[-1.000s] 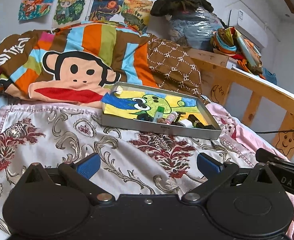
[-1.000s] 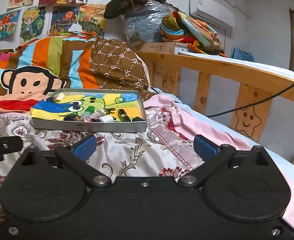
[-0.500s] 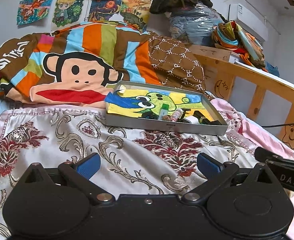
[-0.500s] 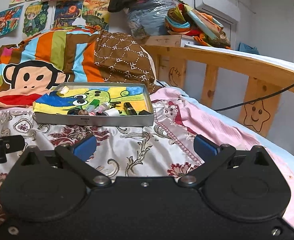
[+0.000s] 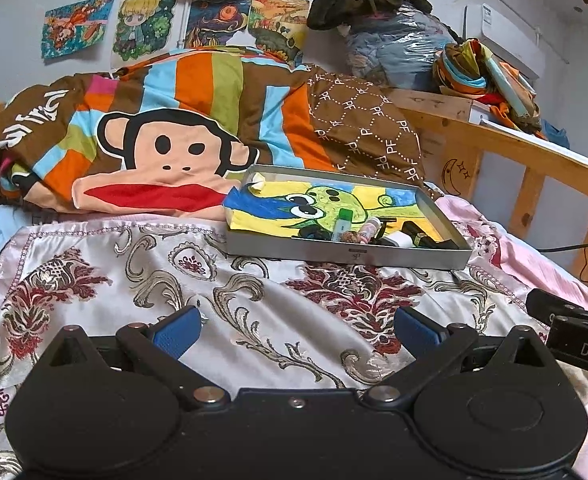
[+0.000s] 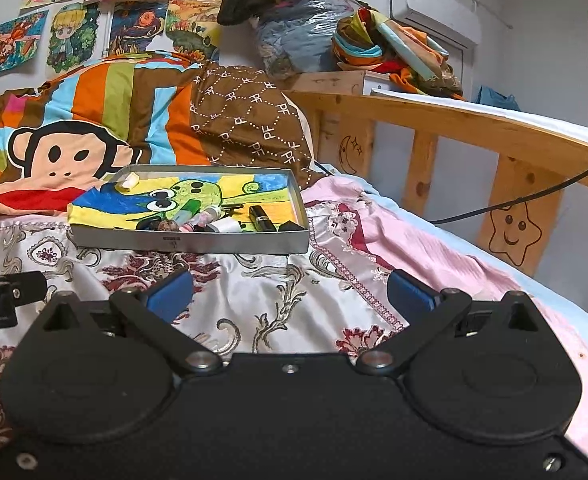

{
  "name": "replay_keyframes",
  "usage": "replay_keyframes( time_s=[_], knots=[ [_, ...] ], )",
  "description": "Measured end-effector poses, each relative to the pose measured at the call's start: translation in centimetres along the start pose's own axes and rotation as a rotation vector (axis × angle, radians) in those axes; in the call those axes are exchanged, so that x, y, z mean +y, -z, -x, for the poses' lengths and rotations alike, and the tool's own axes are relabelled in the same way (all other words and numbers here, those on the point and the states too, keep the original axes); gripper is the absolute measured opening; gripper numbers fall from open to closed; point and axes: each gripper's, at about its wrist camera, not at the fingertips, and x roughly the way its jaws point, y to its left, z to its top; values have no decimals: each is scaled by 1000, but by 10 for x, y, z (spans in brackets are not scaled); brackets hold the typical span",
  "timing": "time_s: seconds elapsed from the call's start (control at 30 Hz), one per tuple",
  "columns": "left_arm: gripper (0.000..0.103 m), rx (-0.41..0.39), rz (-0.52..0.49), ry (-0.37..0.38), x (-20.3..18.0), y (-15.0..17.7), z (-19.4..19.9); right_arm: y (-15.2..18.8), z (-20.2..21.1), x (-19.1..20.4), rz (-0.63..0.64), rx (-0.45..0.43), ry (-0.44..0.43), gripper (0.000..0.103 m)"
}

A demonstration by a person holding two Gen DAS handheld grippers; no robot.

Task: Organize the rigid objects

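Note:
A shallow grey metal tray (image 5: 345,256) (image 6: 190,242) lies on the patterned bedspread, lined with a colourful frog drawing. Several small items lie along its near edge: a green tube (image 5: 341,220) (image 6: 188,210), a pink-capped bottle (image 5: 369,226), a white bottle (image 6: 224,226) and a black lipstick (image 6: 260,216). A pale crumpled scrap (image 5: 258,184) sits in the tray's far corner. My left gripper (image 5: 295,332) hovers open over the bedspread, short of the tray. My right gripper (image 6: 290,294) is open too, with nothing between its blue pads.
A monkey-print quilt (image 5: 162,148) and brown pillow (image 5: 369,136) are piled behind the tray. A wooden bed rail (image 6: 473,136) runs along the right with a black cable (image 6: 533,200) hanging. Bundled clothes (image 6: 313,20) sit on the shelf above. Bedspread (image 5: 94,264) lies bare to the left.
Both grippers have shifted slightly, and the tray now sits a little higher and closer in both views. Both stay open and empty.

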Motion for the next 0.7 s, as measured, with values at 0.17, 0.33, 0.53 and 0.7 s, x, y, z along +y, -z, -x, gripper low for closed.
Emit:
replay_keyframes(
  time_s=[0.17,0.33,0.53,0.7],
  knots=[
    [102,-2,-3,-1,-1,-1,1,0,-3,1,1,4,-1,103],
    [102,-2,-4,-5,-1,-1,1,1,-4,2,3,5,-1,103],
    [102,-3,-7,-10,0,-1,1,1,-5,3,7,6,-3,103],
    [102,-1,-7,-10,0,-1,0,1,-6,3,8,3,-4,102]
  ],
)
